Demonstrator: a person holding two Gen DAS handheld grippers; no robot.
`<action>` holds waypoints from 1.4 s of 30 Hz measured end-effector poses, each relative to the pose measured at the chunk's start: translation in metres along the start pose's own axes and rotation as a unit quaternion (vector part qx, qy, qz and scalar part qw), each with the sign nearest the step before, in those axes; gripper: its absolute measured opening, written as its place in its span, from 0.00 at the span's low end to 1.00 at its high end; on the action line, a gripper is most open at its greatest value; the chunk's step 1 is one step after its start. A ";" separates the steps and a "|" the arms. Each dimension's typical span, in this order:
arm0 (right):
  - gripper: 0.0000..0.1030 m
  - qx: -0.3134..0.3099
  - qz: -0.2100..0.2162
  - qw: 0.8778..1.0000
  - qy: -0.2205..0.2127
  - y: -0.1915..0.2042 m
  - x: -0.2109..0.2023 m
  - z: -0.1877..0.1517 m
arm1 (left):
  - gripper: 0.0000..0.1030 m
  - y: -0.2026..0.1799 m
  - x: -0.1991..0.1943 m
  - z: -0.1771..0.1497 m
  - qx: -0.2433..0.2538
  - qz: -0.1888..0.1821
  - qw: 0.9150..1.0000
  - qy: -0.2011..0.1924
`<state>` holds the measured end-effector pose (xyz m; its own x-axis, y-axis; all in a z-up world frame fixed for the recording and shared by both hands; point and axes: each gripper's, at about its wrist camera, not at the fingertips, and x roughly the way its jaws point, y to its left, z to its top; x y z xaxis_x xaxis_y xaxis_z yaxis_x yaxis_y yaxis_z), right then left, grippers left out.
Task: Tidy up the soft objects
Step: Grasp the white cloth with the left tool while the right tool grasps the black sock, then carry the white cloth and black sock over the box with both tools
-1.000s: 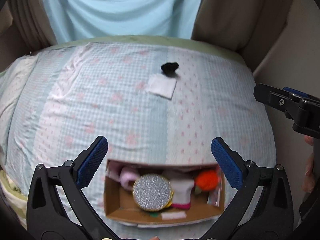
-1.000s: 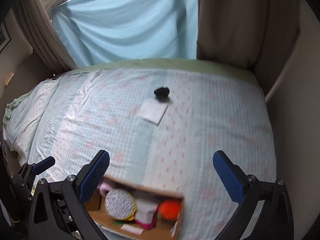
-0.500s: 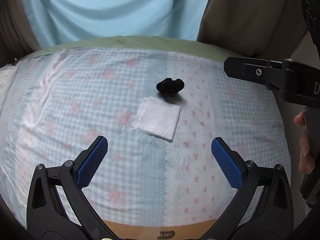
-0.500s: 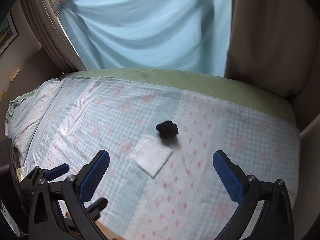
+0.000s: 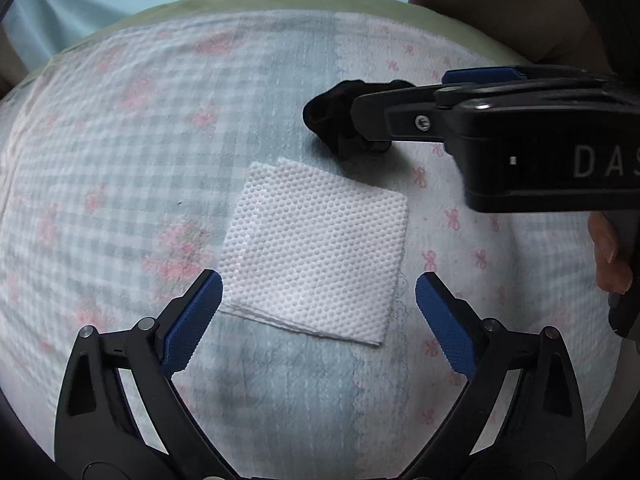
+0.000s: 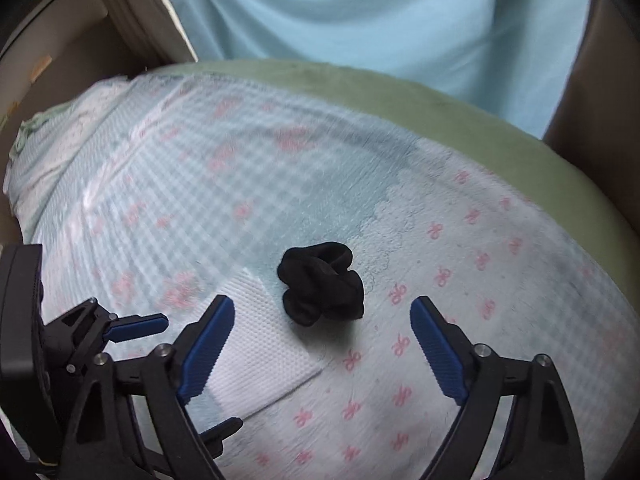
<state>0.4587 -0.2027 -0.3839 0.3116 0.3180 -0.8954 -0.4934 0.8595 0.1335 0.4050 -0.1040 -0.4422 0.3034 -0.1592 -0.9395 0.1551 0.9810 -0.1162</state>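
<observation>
Holding both grippers wide open and empty, we kept the left gripper [image 5: 318, 320] astride the white napkin [image 5: 316, 252]. Our right gripper [image 6: 322, 344] had the black scrunchie [image 6: 322, 290] just ahead, between its fingers.

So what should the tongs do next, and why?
Probably the right tongs should ease forward and down, then shut on the black scrunchie. They are open, with the scrunchie lying just ahead between the tips, not yet touched. The left tongs are open too, straddling the near edge of the white cloth on the bedsheet.
</observation>
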 end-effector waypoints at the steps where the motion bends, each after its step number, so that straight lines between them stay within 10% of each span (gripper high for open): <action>1: 0.80 -0.004 0.002 1.000 0.004 -0.001 0.008 0.000 | 0.94 0.000 0.008 0.001 0.003 0.002 1.000 0.003; 9: 0.54 -0.043 0.012 0.999 0.028 -0.002 0.059 0.000 | 0.88 -0.009 0.036 0.001 0.044 0.032 0.998 -0.006; 16: 0.24 -0.065 -0.012 0.998 0.015 0.000 0.061 -0.004 | 0.20 -0.028 0.026 0.002 0.094 0.024 0.995 -0.020; 42: 0.15 -0.030 -0.032 0.998 -0.035 0.025 -0.034 0.014 | 0.09 0.006 -0.074 0.015 0.023 0.008 0.998 -0.061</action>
<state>0.4468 -0.1868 -0.3442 0.3992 0.2919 -0.8692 -0.5179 0.8540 0.0490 0.3976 -0.0882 -0.3688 0.4182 -0.1591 -0.8943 0.1921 0.9778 -0.0841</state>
